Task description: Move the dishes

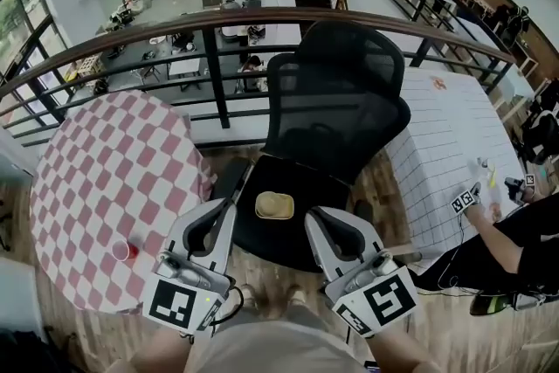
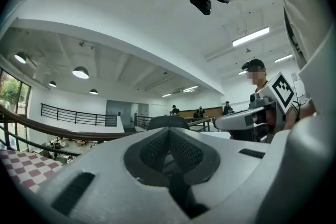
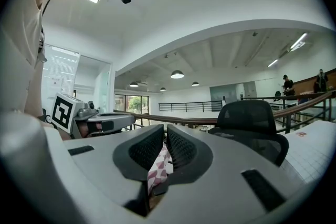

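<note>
1. head view: the person is standing over a black office chair [image 1: 336,100], and a small tan dish [image 1: 274,205] is sitting on its seat. the left gripper [image 1: 225,207] and the right gripper [image 1: 319,214] are hanging low on either side of it, both just short of the dish and touching nothing. a checkered table [image 1: 105,170] with a red cup [image 1: 122,251] on it is standing to the left, and a white gridded table [image 1: 445,144] to the right.
2. left gripper view: the pads are meeting at their tips and gripping nothing. the camera is pointing out across the room, so the dish is not showing here.
3. right gripper view: the jaws are all but together, leaving a thin slit. only a bit of the checkered cloth [image 3: 157,170] behind is showing through it, and nothing is being held.
4. to my eye the task is only starting: the reach for the dish is the step in hand. the next move is calling for one gripper to spread its jaws, drop to the seat and take the dish by its rim.
</note>
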A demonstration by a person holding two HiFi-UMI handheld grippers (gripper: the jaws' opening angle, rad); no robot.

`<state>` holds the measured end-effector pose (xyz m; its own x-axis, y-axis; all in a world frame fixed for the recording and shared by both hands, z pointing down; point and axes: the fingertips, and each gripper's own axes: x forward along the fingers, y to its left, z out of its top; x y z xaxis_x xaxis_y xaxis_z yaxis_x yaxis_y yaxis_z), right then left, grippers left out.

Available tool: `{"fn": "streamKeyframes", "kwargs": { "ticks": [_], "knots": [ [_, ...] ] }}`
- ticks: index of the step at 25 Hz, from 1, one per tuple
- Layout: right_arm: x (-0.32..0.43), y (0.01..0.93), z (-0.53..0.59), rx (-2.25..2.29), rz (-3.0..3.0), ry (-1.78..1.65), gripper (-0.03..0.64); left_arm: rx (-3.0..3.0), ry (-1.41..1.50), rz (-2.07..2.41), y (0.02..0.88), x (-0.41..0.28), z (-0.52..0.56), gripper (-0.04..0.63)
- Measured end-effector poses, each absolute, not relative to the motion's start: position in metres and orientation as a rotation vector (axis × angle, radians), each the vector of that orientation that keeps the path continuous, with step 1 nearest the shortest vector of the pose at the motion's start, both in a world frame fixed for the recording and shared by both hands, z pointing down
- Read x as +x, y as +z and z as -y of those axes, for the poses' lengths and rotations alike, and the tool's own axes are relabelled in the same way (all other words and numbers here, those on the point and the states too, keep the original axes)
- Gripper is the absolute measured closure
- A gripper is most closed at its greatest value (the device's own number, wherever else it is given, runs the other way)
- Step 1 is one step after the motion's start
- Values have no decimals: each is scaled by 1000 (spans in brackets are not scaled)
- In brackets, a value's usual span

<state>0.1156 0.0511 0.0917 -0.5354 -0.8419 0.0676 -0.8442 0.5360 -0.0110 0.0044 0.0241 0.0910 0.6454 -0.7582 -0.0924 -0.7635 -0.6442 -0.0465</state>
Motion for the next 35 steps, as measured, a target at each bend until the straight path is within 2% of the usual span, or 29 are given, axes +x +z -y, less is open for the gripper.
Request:
{"fn": "streamKeyframes", "kwargs": {
  "ticks": [10,18,26,35],
  "knots": [
    [110,115,-39,1443,2666,93,584,-2755,44,-1307,103,4,-22,581],
    [117,162,3,1462,2570,150,583,-2782,-19,-1346,145,7,17,581],
    [128,253,69,1434,2452,306,576,-2825,-178,-1347,227,14,72,581],
    [140,372,115,1414,2331,462,535,-2945,-253,-1308,347,26,117,581]
  ]
}}
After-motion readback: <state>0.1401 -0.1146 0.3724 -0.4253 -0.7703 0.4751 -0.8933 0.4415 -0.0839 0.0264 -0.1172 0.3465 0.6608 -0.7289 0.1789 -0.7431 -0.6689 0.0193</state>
